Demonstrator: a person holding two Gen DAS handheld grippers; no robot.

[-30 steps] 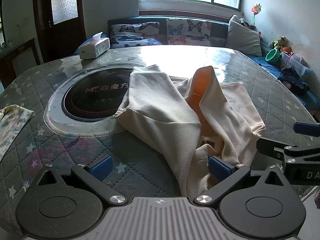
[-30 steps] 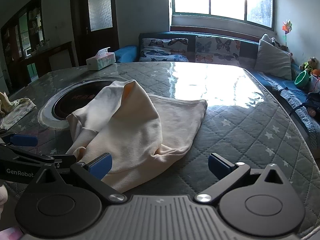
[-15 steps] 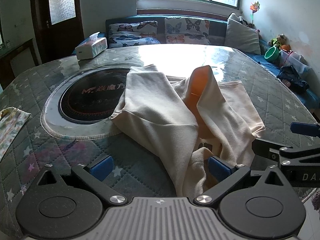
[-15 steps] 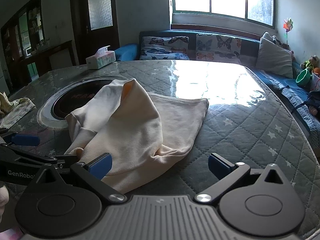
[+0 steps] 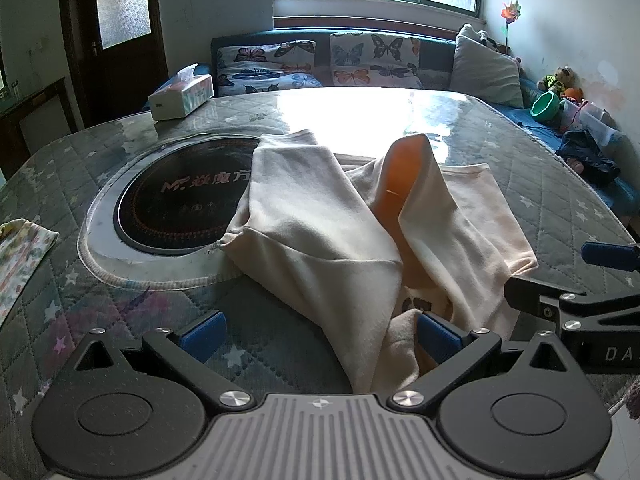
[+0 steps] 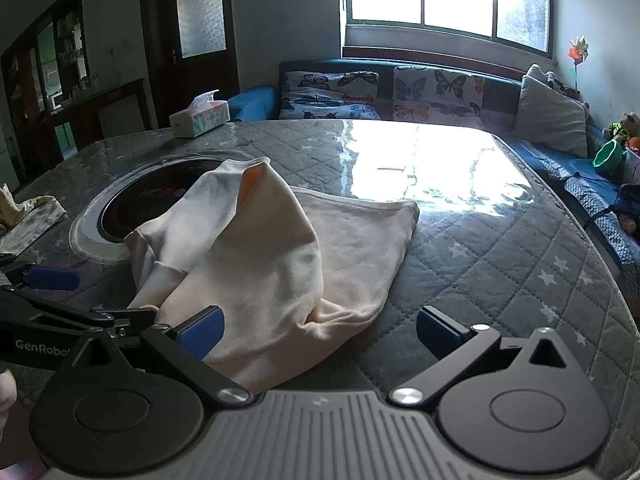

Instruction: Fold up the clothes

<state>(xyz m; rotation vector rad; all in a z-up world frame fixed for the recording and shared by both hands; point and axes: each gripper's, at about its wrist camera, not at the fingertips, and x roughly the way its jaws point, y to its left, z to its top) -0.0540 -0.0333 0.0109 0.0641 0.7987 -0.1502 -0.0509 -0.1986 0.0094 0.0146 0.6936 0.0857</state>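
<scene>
Over cream garment (image 5: 320,248): both jaws wide, empty.

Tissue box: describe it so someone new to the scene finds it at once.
Start at the big quilted table with the round black hotplate set into it. At the table's far left corner, near the dark door, sits the tissue box. It is the only box on the table, with a white tissue poking up.
</scene>
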